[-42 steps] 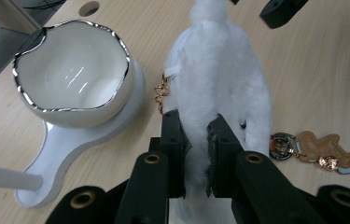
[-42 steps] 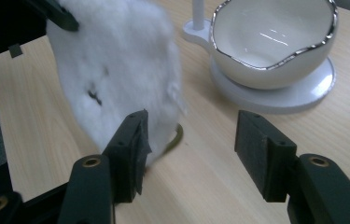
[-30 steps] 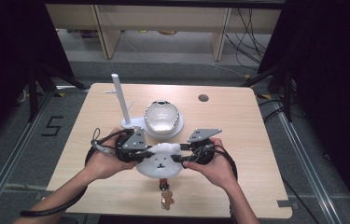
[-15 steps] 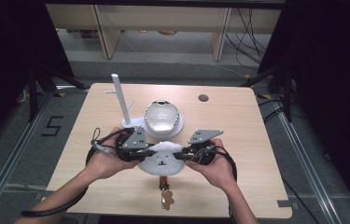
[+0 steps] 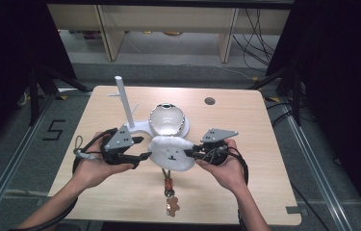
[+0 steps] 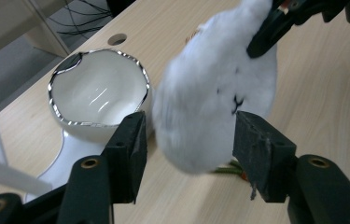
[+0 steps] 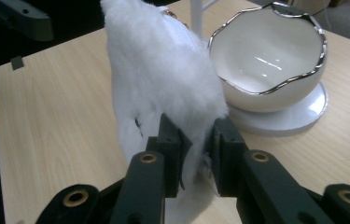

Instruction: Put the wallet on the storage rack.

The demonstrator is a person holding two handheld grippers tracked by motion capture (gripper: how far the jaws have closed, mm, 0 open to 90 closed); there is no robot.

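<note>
White plush (image 5: 172,153) pinched in right gripper (image 7: 196,140) jaws, left gripper (image 6: 186,140) jaws wide, eggshell bowl (image 5: 166,119) just behind.

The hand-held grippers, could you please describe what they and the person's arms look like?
Each hand-held gripper, left and right, is black with two blocky jaws that have rough flat pads and brass-coloured pivot rings. A grey three-cornered plate with dark dots tops each one. Black cables loop around the hands. The forearms are bare, with no sleeves visible.

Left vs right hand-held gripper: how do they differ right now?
The left hand-held gripper is open, jaws either side of the white plush toy without pinching it. The right hand-held gripper is shut on the toy's edge, carrying it. Both meet at the toy, in front of the white bowl.
</note>
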